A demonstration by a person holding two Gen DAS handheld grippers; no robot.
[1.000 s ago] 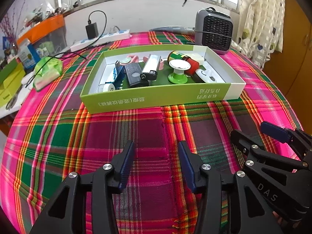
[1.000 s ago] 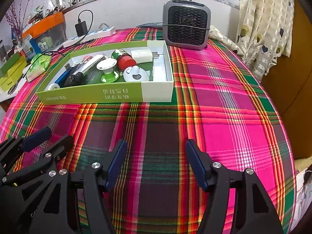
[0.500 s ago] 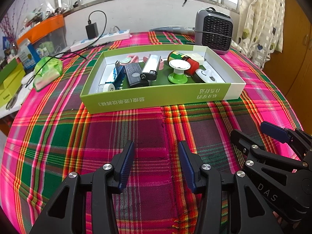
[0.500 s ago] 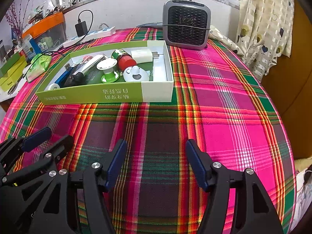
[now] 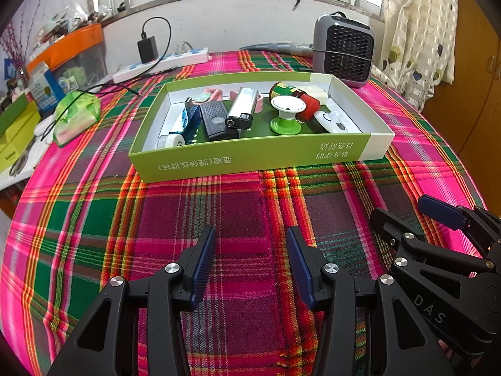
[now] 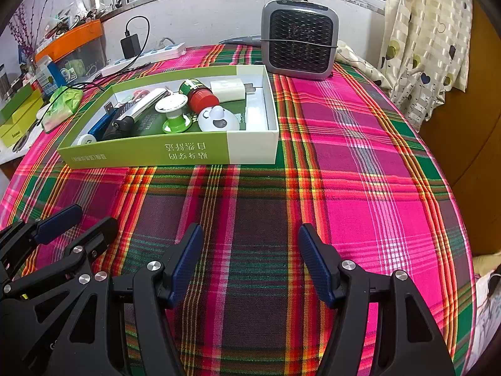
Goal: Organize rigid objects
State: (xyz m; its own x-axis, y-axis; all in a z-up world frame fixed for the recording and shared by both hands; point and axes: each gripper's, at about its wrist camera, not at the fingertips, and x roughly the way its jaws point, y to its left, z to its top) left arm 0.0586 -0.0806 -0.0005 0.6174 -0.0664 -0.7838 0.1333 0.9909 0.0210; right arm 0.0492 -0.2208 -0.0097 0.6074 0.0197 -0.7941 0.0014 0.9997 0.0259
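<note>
A green and white cardboard box (image 5: pixel 250 159) (image 6: pixel 175 155) sits on the plaid tablecloth. It holds several small objects: a silver lighter (image 5: pixel 242 109), a black device (image 5: pixel 216 120), a green and white spool (image 5: pixel 286 111) (image 6: pixel 173 111), a red-capped jar (image 6: pixel 198 94), a white charger (image 6: pixel 230 89). My left gripper (image 5: pixel 250 244) is open and empty, near the table's front. My right gripper (image 6: pixel 250 244) is open and empty beside it, to its right. Each gripper shows in the other's view.
A grey heater (image 5: pixel 344 50) (image 6: pixel 299 44) stands behind the box. A power strip with a black adapter (image 5: pixel 162 59) lies at the back left. A green bag (image 5: pixel 75 116) and boxes (image 5: pixel 15 134) sit at the left. Curtain (image 6: pixel 422 47) hangs at the right.
</note>
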